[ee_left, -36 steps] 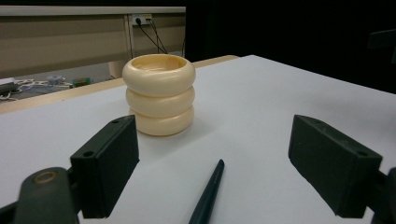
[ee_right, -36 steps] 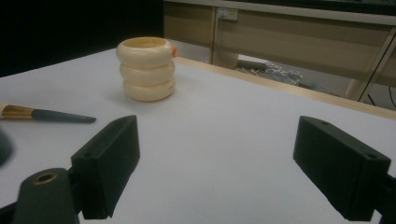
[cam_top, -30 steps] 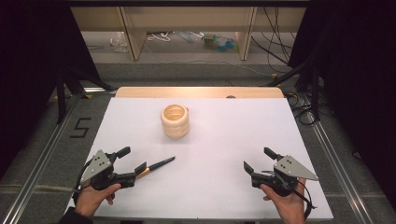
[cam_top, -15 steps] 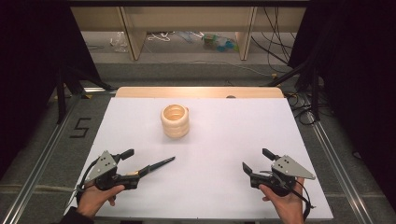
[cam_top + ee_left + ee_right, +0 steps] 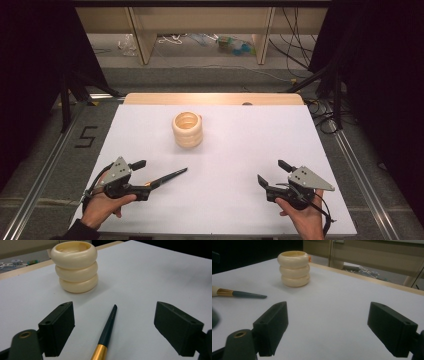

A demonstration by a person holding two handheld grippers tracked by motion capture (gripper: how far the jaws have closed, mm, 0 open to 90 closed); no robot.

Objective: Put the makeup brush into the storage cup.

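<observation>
The left gripper (image 5: 113,327) gapes wide around the brush (image 5: 107,331) lying on the table (image 5: 240,150); the right gripper (image 5: 332,332) stands wide, holding nothing.

White table (image 5: 240,150) is bare across its middle and right half, so the right tongs (image 5: 272,172), jaws spread and low near the front edge, have an unobstructed run forward. One upright obstacle: the cream ringed holder (image 5: 187,129), standing left of centre toward the far edge, with open surface on every side of it. The brush (image 5: 165,177) lies flat between the spread jaws of the left tongs (image 5: 113,322), tip pointing toward the holder but well apart from it.
</observation>
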